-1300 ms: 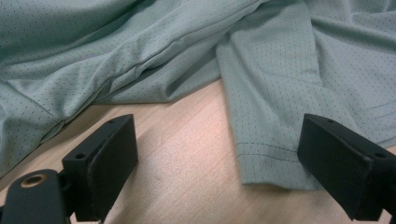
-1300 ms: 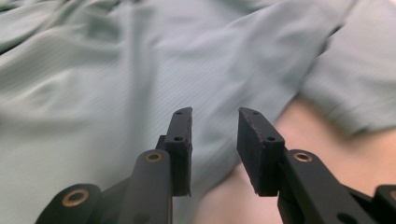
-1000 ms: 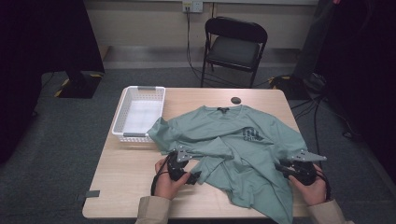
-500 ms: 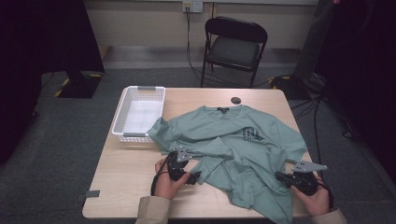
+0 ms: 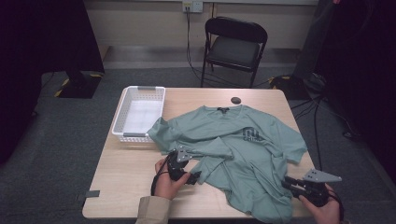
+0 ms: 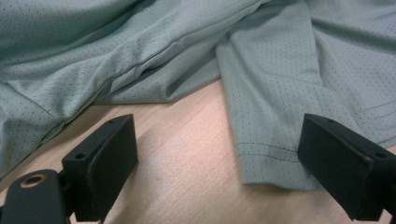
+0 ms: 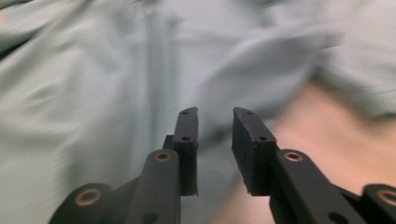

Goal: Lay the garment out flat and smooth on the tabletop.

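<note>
A green mesh t-shirt (image 5: 238,149) lies rumpled on the wooden table (image 5: 130,182), collar toward the far side. My left gripper (image 5: 192,168) rests at the shirt's near-left folds, open wide. In the left gripper view, a stitched hem (image 6: 266,154) lies on the wood between the spread jaws (image 6: 217,128), untouched by the pads. My right gripper (image 5: 288,183) is at the table's near-right corner, pointing at the shirt's lower edge. Its jaws (image 7: 215,114) have just been opening; a narrow gap shows with nothing between them, and the shirt (image 7: 93,70) is blurred beyond.
A white plastic basket (image 5: 140,112) stands at the table's far left, its near end touching the shirt's sleeve. A small dark round object (image 5: 236,100) lies near the far edge. A folding chair (image 5: 233,46) stands behind the table. Bare wood shows at the near left.
My right gripper has drawn back toward the near-right corner of the table, away from the shirt's side. The left gripper has stayed put.
</note>
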A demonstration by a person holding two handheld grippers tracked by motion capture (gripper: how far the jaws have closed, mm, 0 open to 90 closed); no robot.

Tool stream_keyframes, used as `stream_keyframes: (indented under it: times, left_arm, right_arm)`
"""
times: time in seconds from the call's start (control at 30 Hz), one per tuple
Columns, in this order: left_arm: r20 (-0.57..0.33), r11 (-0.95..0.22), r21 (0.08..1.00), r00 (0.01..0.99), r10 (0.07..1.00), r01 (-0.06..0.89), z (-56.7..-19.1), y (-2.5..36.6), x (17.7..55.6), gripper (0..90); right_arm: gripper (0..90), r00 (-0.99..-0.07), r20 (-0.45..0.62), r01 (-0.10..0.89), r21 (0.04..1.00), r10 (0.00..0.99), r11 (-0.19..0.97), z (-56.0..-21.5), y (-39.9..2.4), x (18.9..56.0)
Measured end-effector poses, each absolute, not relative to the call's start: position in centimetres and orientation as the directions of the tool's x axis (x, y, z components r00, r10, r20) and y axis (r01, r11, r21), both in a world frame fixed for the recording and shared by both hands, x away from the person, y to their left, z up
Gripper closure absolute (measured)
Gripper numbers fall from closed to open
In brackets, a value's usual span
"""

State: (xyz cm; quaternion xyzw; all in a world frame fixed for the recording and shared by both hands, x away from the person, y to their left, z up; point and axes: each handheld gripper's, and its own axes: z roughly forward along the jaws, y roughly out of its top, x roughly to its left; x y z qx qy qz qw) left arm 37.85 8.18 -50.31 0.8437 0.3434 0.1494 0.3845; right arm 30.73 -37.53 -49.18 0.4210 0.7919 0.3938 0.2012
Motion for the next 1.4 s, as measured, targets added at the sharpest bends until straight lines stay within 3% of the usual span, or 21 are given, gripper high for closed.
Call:
stream_keyframes:
  times: [0.17, 0.27, 0.37, 0.47, 0.9, 0.97, 1.03, 1.17, 1.4]
  left_arm:
    - [-0.012, -0.468, 0.751, 0.72, 0.694, 0.465, -50.3, 8.2, 37.8, 11.8]
    - [-0.013, -0.468, 0.752, 0.72, 0.694, 0.465, -50.3, 8.2, 37.8, 11.8]
    - [-0.012, -0.468, 0.752, 0.719, 0.694, 0.465, -50.3, 8.2, 37.8, 11.8]
    - [-0.013, -0.468, 0.752, 0.719, 0.694, 0.465, -50.3, 8.2, 37.8, 11.8]
    - [-0.012, -0.469, 0.751, 0.72, 0.694, 0.464, -50.3, 8.2, 37.9, 11.8]
    - [-0.013, -0.468, 0.751, 0.72, 0.694, 0.465, -50.3, 8.2, 37.9, 11.8]
    - [-0.013, -0.468, 0.752, 0.72, 0.694, 0.465, -50.3, 8.2, 37.9, 11.8]
    - [-0.013, -0.468, 0.752, 0.72, 0.694, 0.465, -50.3, 8.2, 37.9, 11.8]
    - [-0.013, -0.468, 0.752, 0.72, 0.694, 0.465, -50.3, 8.2, 37.8, 11.8]
  right_arm:
    - [70.9, -0.484, 0.013, 0.547, 0.784, 0.875, 0.292, -49.4, -38.3, 33.5]
    - [71.3, -0.482, 0.023, 0.564, 0.774, 0.876, 0.29, -49.8, -38.0, 34.5]
    - [83.7, -0.498, 0.024, 0.565, 0.767, 0.867, 0.303, -50.0, -37.8, 34.8]
    - [89.2, -0.526, 0.027, 0.559, 0.764, 0.85, 0.321, -49.9, -37.8, 34.5]
    - [89.3, -0.584, 0.052, 0.547, 0.763, 0.81, 0.346, -49.9, -38.9, 29.6]
    - [86.8, -0.581, 0.048, 0.545, 0.765, 0.812, 0.345, -50.0, -39.0, 29.3]
    - [75.7, -0.56, 0.031, 0.54, 0.771, 0.828, 0.337, -49.8, -39.1, 29.3]
    - [63.6, -0.56, 0.012, 0.498, 0.804, 0.829, 0.324, -49.0, -38.6, 29.9]
    - [60.6, -0.64, -0.001, 0.452, 0.808, 0.769, 0.377, -48.6, -34.5, 32.0]
